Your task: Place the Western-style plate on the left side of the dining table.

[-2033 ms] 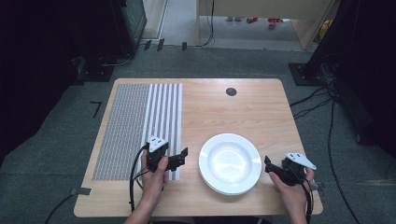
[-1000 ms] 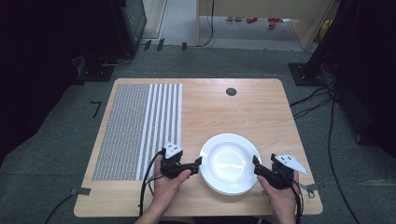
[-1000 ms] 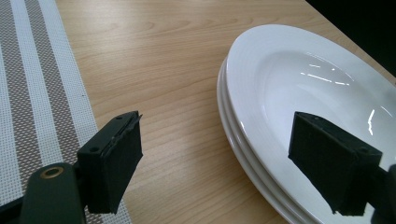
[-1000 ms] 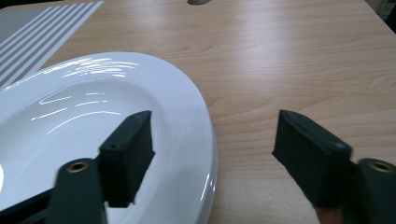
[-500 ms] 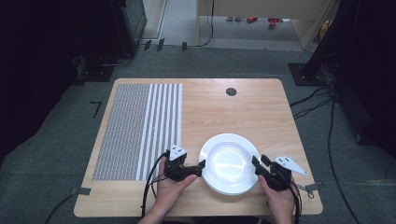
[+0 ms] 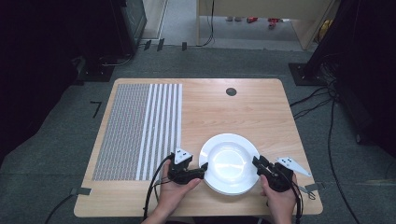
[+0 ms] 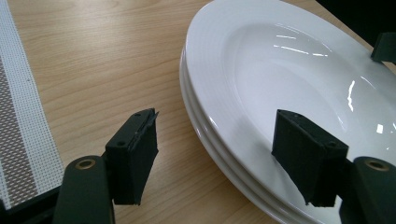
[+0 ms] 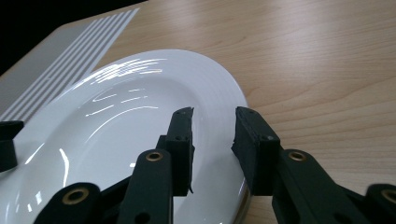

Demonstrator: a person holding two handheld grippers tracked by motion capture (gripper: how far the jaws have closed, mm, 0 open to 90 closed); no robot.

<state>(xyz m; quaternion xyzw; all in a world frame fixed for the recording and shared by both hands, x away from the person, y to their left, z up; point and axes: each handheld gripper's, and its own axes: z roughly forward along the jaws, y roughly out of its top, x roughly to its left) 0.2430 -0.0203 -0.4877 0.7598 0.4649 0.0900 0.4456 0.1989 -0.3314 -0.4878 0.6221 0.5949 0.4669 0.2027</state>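
The left gripper (image 6: 201, 169) has just been closing, its jaws apart astride the 9 o'clock rim of the stacked round white ceramic plates (image 6: 229, 159), pads clear. The right gripper (image 6: 257, 164) has also been closing; its jaws straddle the 3 o'clock rim, a narrow gap left. The plates sit at 6 o'clock on the wooden tabletop (image 6: 252, 112); a grey-and-white striped woven placemat (image 6: 140, 128) lies at 9 o'clock.

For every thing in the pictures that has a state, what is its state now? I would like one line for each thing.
Plates: white, stacked, empty, flat on the table.
Left gripper: jaws astride the top plate's rim, have just been closing, not yet pressing.
Right gripper: jaws astride the opposite rim, have just been closing; contact cannot be told.
Placemat: flat, nothing on it.
Table: wooden, level.
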